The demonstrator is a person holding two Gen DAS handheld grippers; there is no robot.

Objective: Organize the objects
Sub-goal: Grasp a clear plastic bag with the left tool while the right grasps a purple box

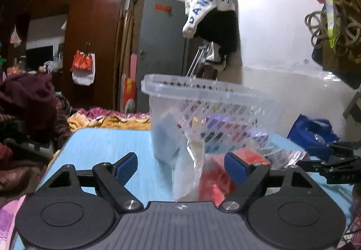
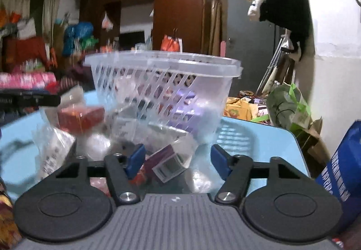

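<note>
A clear slatted plastic basket (image 1: pixel 209 110) (image 2: pixel 162 82) stands on the light blue table (image 1: pixel 106 148) (image 2: pixel 259 141) and holds several small packets. My left gripper (image 1: pixel 180 168) is open just in front of it. A clear bag with a red packet (image 1: pixel 214 182) lies between its fingers, close to the right pad, and the left pad is clear of it. My right gripper (image 2: pixel 178 162) is open around a clear bag with a purple box (image 2: pixel 167 159). I cannot see the pads pressing on it. A red box (image 2: pixel 81 119) in plastic lies left of the basket.
Bedding and clothes (image 1: pixel 27 101) are piled past the table's left edge. A blue bag (image 1: pixel 313 134) (image 2: pixel 340 173) sits at the table's right side, and a green bag (image 2: pixel 288 105) sits beyond the far corner. Clothes hang on the wall (image 1: pixel 212 15). The other gripper (image 1: pixel 338 164) (image 2: pixel 29 98) shows at each view's edge.
</note>
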